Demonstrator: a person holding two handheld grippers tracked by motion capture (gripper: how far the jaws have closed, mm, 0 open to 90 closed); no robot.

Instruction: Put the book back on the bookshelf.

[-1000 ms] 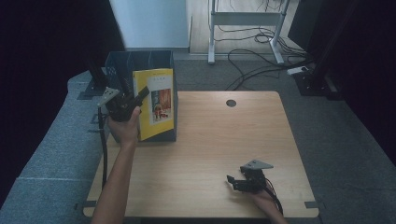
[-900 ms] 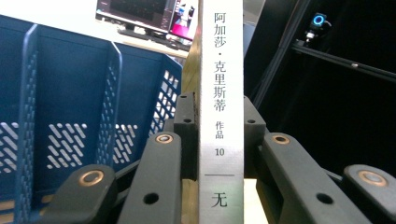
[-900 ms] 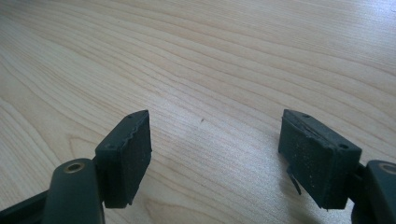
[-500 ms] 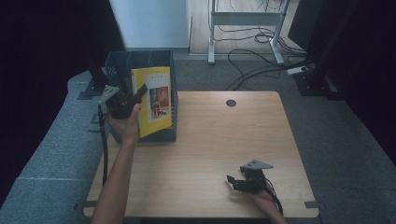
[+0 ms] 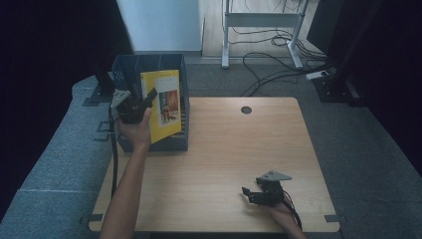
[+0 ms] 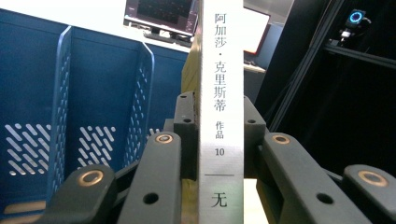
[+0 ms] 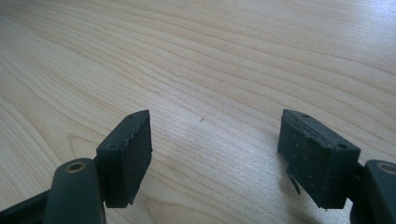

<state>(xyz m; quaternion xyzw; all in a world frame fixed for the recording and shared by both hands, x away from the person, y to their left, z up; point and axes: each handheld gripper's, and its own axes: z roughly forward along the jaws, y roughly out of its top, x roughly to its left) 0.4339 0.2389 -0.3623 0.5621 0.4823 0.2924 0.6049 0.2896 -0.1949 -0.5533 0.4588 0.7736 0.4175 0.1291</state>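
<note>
A yellow book point(image 5: 163, 104) stands tilted over the blue file rack point(image 5: 130, 69) at the table's left rear. My left gripper point(image 5: 145, 97) is shut on the book's spine edge. In the left gripper view the pale spine point(image 6: 220, 112) with printed characters sits clamped between the two black jaws, with the rack's blue dividers point(image 6: 63, 93) behind it. My right gripper point(image 5: 246, 193) rests low over the wooden table point(image 5: 234, 144) near the front right edge, open. Bare wood shows between its pads point(image 7: 128, 154) in the right gripper view.
The rack has several upright slots and sits at the table's left edge. A round cable hole point(image 5: 246, 110) lies at the table's rear middle. Cables and a white desk frame point(image 5: 259, 20) are on the floor behind.
The book has shifted only slightly in the left gripper's hold over the rack. The right gripper has stayed still.
</note>
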